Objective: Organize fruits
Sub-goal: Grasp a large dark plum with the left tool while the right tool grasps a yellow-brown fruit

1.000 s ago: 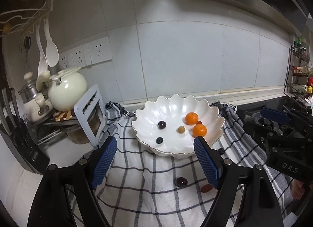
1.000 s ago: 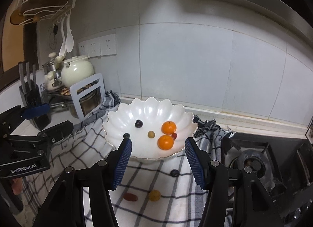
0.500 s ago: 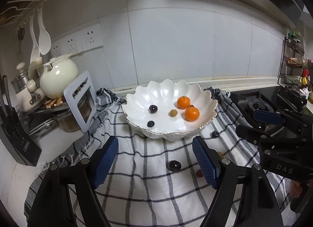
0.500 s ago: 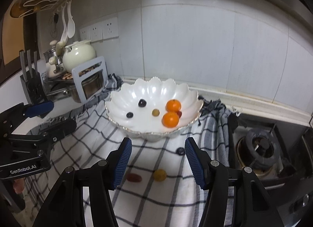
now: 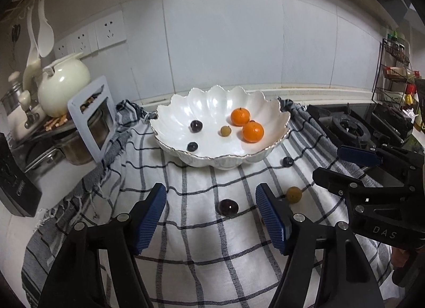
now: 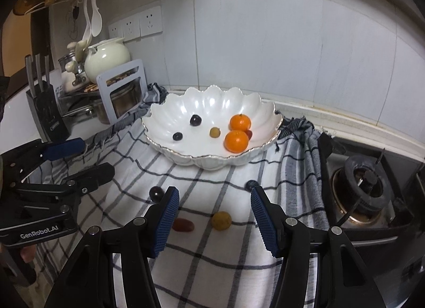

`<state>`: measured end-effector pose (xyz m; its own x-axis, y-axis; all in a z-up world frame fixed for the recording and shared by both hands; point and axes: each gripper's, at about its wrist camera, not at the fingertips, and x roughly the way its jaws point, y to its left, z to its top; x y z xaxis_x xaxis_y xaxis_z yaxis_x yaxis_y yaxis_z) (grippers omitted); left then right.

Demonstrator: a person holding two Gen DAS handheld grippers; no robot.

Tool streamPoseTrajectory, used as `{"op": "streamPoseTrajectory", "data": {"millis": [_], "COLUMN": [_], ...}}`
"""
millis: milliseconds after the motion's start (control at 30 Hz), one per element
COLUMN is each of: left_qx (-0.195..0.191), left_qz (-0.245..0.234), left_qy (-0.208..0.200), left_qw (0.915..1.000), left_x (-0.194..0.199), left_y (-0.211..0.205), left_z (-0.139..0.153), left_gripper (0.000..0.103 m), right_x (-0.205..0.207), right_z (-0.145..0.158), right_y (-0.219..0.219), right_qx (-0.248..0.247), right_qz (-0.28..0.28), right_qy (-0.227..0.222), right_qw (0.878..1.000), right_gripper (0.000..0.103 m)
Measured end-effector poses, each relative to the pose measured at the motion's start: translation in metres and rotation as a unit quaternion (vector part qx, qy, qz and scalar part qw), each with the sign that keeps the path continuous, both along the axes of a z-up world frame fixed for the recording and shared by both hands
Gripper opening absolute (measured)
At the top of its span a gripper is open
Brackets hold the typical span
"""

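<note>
A white scalloped bowl (image 5: 212,111) (image 6: 212,103) stands on a checked cloth (image 5: 196,231). It holds two oranges (image 5: 253,131), two dark grapes (image 5: 196,125) and a small yellow-green fruit (image 5: 225,131). On the cloth lie a dark grape (image 5: 228,207) (image 6: 156,193), a yellow fruit (image 5: 293,194) (image 6: 221,220), a blueberry (image 5: 287,161) (image 6: 251,185) and a red oblong fruit (image 6: 183,225). My left gripper (image 5: 209,188) hangs over the dark grape, its jaws closing, pads clear of it. My right gripper (image 6: 213,191) is open above the yellow fruit.
A cream teapot (image 5: 63,84), a pot behind a white rack (image 5: 91,119) and a knife block (image 6: 46,111) crowd the left. A gas burner (image 6: 364,188) sits right of the cloth. A wire spice rack (image 5: 395,74) stands far right. The tiled wall is close behind the bowl.
Both grippers have come down toward the cloth and tipped forward, so the loose fruits now sit between their fingers. The left jaws have narrowed. No fruit has moved.
</note>
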<state>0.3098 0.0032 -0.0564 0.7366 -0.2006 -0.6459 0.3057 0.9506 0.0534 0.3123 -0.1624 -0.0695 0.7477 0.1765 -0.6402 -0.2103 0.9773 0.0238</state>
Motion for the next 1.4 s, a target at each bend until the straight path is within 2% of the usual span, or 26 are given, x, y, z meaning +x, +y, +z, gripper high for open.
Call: {"op": "streamPoseTrajectory", "data": {"millis": [367, 867, 1400], "left_qx": [0.007, 0.009, 0.002], "left_qz": [-0.019, -0.035, -0.042], "left_qy": [0.029, 0.069, 0.102], "left_qw": [0.9994, 0.9969, 0.9939], "left_x": [0.013, 0.036, 0.05], "left_y": [-0.008, -0.018, -0.025], "left_z": [-0.027, -0.062, -0.087], "left_gripper": [0.065, 0.056, 0.044], "right_x": [0.013, 0.03, 0.043], "right_z": [-0.026, -0.057, -0.074], "right_y": [-0.002, -0.006, -0.007], "right_qx": [0.004, 0.013, 0.025], "right_qz": [-0.002, -0.008, -0.008], "right_qy": [0.034, 0.08, 0.102], "right_qw": [0.999, 0.997, 0.994], "right_gripper": [0.057, 0.047, 0.042]}}
